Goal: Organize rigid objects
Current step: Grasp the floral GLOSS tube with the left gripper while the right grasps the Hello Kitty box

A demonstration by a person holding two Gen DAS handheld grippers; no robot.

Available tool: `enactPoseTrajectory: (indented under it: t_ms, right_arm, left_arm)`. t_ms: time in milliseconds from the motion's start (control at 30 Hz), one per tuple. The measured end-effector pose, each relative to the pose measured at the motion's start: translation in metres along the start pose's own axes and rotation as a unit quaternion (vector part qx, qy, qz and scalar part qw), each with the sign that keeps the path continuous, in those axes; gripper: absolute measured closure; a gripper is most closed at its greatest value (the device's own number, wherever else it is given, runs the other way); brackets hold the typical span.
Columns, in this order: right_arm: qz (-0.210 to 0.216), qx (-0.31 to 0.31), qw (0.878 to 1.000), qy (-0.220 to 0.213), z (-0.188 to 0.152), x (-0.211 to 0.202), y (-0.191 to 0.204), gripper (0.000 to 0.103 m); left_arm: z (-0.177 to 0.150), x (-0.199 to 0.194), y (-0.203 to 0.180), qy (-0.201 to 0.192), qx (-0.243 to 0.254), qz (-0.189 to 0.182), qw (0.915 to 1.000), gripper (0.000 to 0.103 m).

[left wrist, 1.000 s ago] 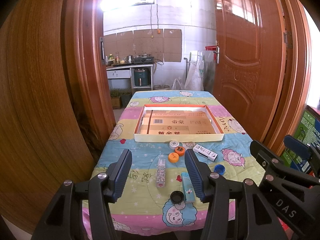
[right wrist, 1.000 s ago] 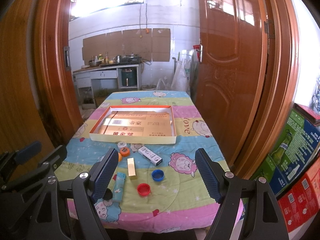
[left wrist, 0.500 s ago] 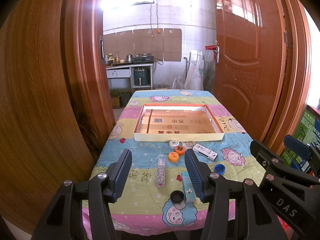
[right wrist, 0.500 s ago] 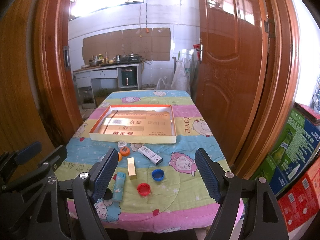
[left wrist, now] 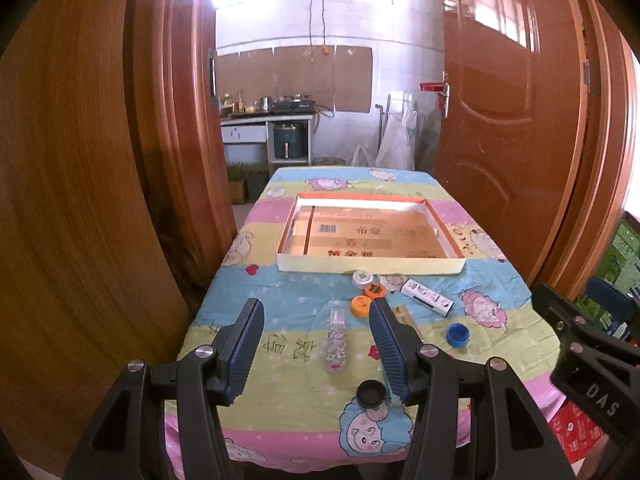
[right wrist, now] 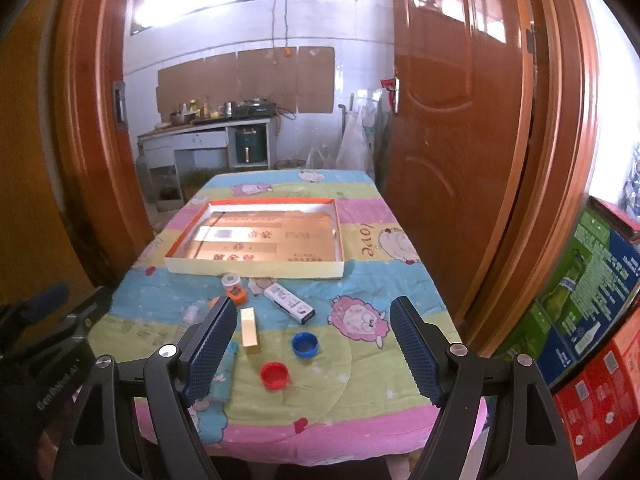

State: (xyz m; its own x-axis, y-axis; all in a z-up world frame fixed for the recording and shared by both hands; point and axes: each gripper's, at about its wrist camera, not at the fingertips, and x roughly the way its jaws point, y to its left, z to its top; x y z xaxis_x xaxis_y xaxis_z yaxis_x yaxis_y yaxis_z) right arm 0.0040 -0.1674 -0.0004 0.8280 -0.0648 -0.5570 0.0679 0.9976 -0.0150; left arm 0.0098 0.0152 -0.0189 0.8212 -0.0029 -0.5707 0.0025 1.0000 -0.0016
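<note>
Shallow cardboard tray (left wrist: 372,270), white outer wall, orange rim, brown printed card lining its floor; lies flat at mid-table on a cartoon-sheep tablecloth (right wrist: 360,240), nothing inside. Loose items scattered on the cloth in front of the tray's near wall: white bottle cap (left wrist: 362,277) just beside that wall; orange cap with dark centre (left wrist: 375,290) next to it; plain orange cap (left wrist: 359,305) nearer still; white printed carton (right wrist: 289,303) lying flat at a slant; clear tube of small pieces (left wrist: 336,338) lying lengthwise; gold rectangular block (right wrist: 249,331) lying flat; blue cap (right wrist: 305,345), open side up; red cap (right wrist: 274,375), open side up, near the blue one; black cap (left wrist: 371,394) close to the table's near edge; teal lighter (right wrist: 225,376), partly hidden behind a finger in the right wrist view. Left gripper (left wrist: 316,348): jaws spread wide, nothing between the pads, held above the near part of the table with the tube and black cap seen in the gap. Right gripper (right wrist: 312,350): jaws likewise spread, grasping nothing, the block and the blue and red caps seen in the gap. Surroundings: wooden door (right wrist: 452,120) to the right, stacked printed cartons (right wrist: 592,304) at far right, a counter with kitchenware (right wrist: 208,120) against the tiled back wall.
</note>
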Motion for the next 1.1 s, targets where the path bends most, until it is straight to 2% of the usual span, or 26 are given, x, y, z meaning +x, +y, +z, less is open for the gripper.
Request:
enactPoseTrajectory:
  t_ms: [367,533,667,900,1100]
  right_arm:
    - [0.002,0.019,0.998,0.059,-0.017,0.056,-0.016,0.023]
    - [0.007,0.01,0.997,0.074,-0.02,0.083,-0.019,0.023]
    - [0.038,-0.01,0.996,0.085,-0.015,0.106,-0.023,0.023]
    - [0.081,-0.074,0.989,0.1,0.001,0.147,-0.026,0.023]
    - [0.118,-0.155,0.973,0.121,0.007,0.183,-0.012,0.023]
  left_arm:
    - [-0.011,0.05,0.013,0.054,-0.001,-0.003,0.9986,0.048]
    - [-0.015,0.082,0.01,0.085,0.006,-0.014,0.9963,0.048]
    - [-0.015,0.109,0.004,0.113,0.009,-0.031,0.9931,0.048]
    - [-0.014,0.144,-0.006,0.147,0.019,-0.037,0.9883,0.048]
    - [-0.017,0.169,0.0,0.18,0.0,-0.056,0.982,0.062]
